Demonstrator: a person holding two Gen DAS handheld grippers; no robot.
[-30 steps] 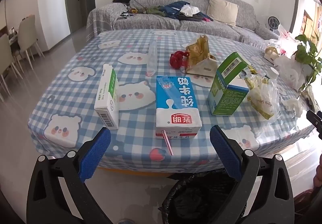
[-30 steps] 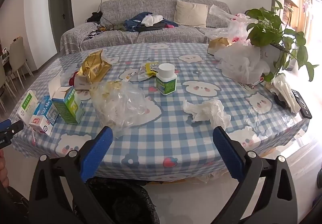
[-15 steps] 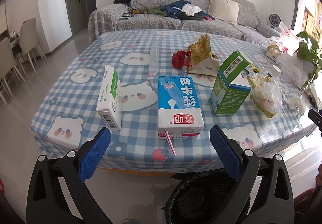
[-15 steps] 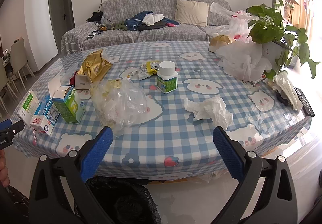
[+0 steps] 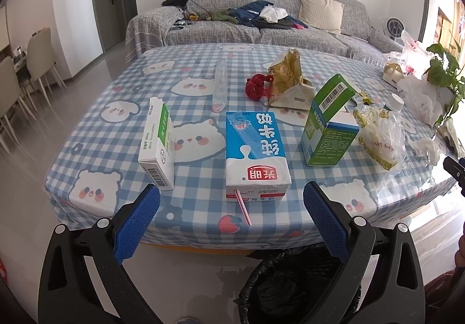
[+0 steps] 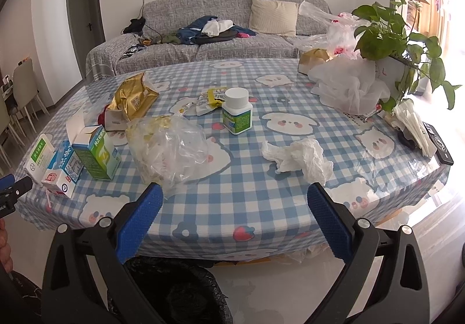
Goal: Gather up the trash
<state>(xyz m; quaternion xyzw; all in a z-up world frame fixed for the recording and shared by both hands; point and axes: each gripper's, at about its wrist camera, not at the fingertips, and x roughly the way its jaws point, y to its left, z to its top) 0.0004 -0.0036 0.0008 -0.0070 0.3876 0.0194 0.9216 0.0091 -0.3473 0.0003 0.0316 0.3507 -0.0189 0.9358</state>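
**Closing in on the littered table**

Nearest, my left gripper (image 5: 231,219) and right gripper (image 6: 232,217) hung spread wide and empty above the black bin bag (image 5: 293,286). Over the last second the table edge (image 5: 203,236) had drawn closer. Beyond lay the milk carton (image 5: 254,155), then crumpled tissue (image 6: 299,158): collecting hadn't started.

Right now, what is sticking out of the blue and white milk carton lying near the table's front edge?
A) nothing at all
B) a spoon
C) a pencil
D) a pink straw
D: a thin pink straw pokes out of the near end of the milk carton, slanting toward the edge of the table.
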